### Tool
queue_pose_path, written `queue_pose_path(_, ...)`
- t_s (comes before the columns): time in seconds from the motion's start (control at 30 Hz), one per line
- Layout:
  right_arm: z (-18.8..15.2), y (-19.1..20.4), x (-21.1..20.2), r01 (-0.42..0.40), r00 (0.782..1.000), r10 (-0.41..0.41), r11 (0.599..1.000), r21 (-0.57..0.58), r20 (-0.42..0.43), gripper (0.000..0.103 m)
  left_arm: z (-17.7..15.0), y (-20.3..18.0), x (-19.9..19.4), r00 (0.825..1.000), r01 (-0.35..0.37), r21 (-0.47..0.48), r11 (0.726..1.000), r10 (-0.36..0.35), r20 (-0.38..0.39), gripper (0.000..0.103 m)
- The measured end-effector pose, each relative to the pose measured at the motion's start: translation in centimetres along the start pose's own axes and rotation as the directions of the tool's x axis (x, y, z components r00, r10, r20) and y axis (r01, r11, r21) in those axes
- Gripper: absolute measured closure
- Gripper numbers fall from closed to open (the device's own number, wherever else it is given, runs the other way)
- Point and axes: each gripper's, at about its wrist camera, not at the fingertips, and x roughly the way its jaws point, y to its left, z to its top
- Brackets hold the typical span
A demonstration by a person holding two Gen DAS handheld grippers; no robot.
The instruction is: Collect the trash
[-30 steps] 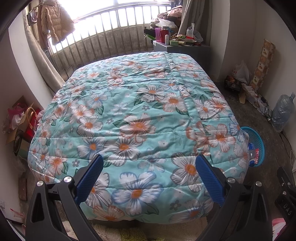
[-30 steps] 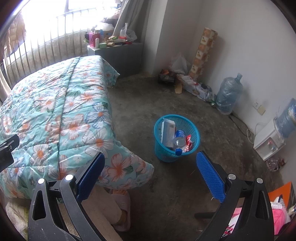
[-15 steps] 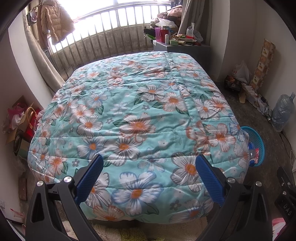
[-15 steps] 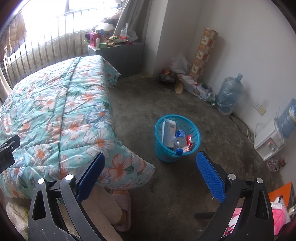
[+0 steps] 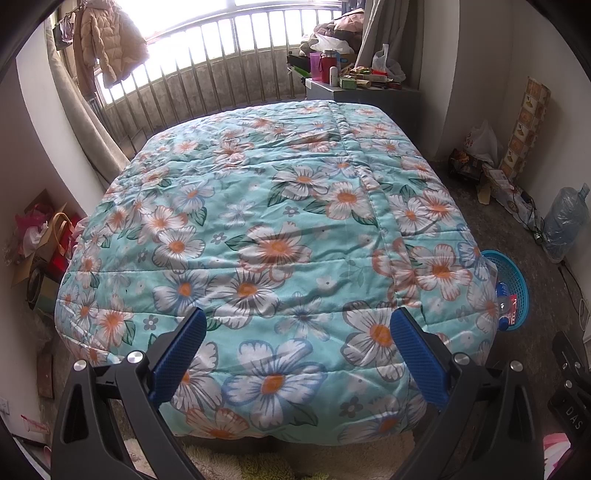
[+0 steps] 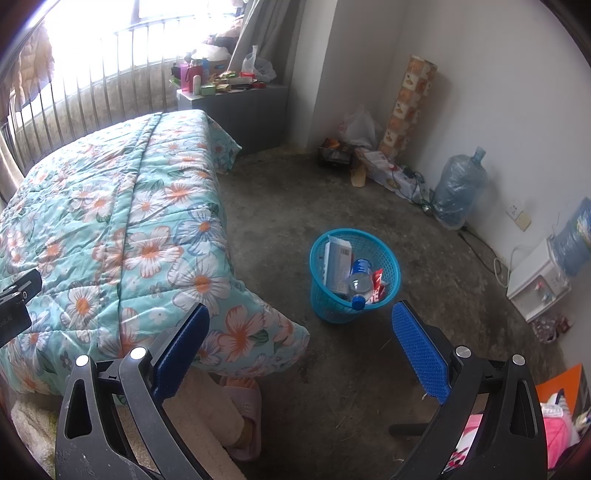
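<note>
While the left tongs [image 5: 297,345] hover with blue pads spread wide and empty above the foot of the bed's floral quilt [image 5: 266,236], the right tongs [image 6: 301,341] gape apart too, holding nothing. Just ahead of them, between their tips, the blue trash basket [image 6: 384,254] stands on the concrete floor [image 6: 280,192] holding a plastic bottle [image 6: 360,282], a carton [image 6: 337,267] and a red wrapper [image 6: 377,283].

bed under turquoise floral quilt [image 5: 280,236] | bare grey concrete floor [image 6: 295,192] | white walls [image 6: 369,55] | bright barred window [image 5: 207,26] | grey cabinet [image 6: 243,110]
</note>
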Motion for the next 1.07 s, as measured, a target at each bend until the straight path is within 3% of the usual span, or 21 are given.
queue_pose_path(1.07, -0.03, 0.02, 0.0, 0.001, 1.0, -0.001, 1.0, 0.002, 0.0, 0.008, -0.7, 0.37, 0.11, 1.0, 0.004, -0.005, 1.0, -0.004, -0.014, 0.005)
